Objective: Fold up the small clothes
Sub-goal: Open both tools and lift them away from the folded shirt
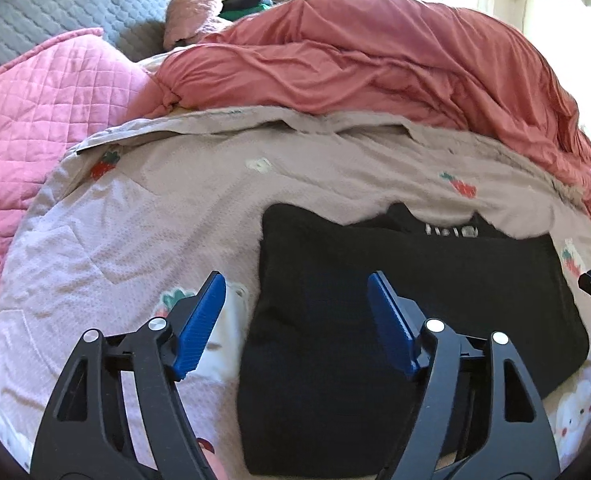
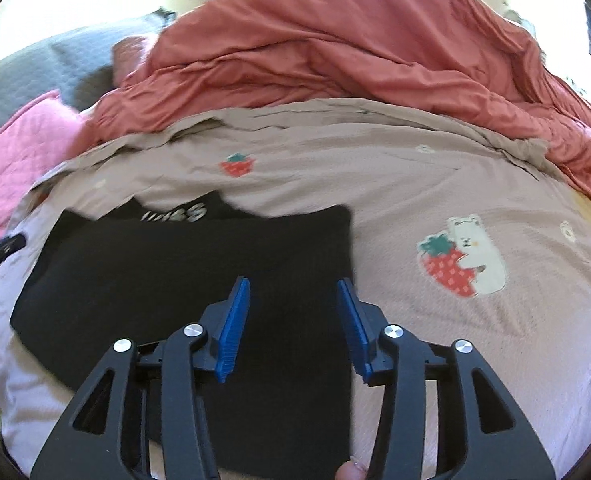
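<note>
A black garment (image 1: 395, 320) lies folded flat on the strawberry-print bedsheet (image 1: 155, 208), with a strip of white lettering showing at its far edge. My left gripper (image 1: 297, 284) is open and empty, its blue fingers (image 1: 201, 320) straddling the garment's left edge. In the right wrist view the same black garment (image 2: 175, 272) lies at left and centre. My right gripper (image 2: 293, 288) is open and empty over the garment's right edge. Each gripper's tip shows at the border of the other view.
A rumpled red duvet (image 1: 375, 68) is heaped across the back of the bed. A pink quilted blanket (image 1: 35, 112) lies at the left, with a grey quilted cover (image 1: 55, 8) behind it. The bedsheet (image 2: 455, 200) extends to the right with a bear and strawberry print.
</note>
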Demonstrator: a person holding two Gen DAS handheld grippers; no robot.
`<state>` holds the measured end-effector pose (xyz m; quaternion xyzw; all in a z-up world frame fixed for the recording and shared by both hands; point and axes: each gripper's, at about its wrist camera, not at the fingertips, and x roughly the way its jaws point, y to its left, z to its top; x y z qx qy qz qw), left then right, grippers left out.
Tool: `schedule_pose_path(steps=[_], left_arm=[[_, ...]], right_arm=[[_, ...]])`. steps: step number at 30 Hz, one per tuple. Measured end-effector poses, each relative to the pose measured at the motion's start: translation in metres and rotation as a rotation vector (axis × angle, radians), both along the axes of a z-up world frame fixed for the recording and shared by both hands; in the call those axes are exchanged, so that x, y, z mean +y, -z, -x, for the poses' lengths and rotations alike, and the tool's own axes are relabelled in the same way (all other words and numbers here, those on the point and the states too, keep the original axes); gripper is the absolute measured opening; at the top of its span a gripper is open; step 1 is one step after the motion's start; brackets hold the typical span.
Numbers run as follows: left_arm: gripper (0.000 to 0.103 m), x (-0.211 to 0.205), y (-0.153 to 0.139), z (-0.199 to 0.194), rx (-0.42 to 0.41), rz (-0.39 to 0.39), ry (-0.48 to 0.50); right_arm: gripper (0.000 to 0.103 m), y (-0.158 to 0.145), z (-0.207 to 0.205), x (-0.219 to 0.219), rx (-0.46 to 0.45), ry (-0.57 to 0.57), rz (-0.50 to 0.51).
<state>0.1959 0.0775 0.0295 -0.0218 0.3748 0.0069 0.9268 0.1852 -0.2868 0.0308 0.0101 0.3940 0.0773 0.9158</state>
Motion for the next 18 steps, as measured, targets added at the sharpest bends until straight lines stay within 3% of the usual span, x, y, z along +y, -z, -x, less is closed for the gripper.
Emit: schedule_pose_path(steps=[6, 11, 13, 18], left_arm=[[0.077, -0.025, 0.015, 0.010, 0.035, -0.050, 0.059], [0.078, -0.032, 0.032, 0.011, 0.094, -0.068, 0.077], [0.078, -0.032, 0.041, 0.008, 0.122, -0.061, 0.084], [0.083, -0.024, 0.048, 0.005, 0.153, -0.008, 0.070]], right_arm=[[0.055, 0.007, 0.023, 0.025, 0.026, -0.080, 0.013], [0.060, 0.025, 0.024, 0.024, 0.108, -0.055, 0.015], [0.061, 0.036, 0.022, 0.022, 0.158, -0.018, 0.050], [0.064, 0.040, 0.022, 0.018, 0.164, 0.000, 0.029]])
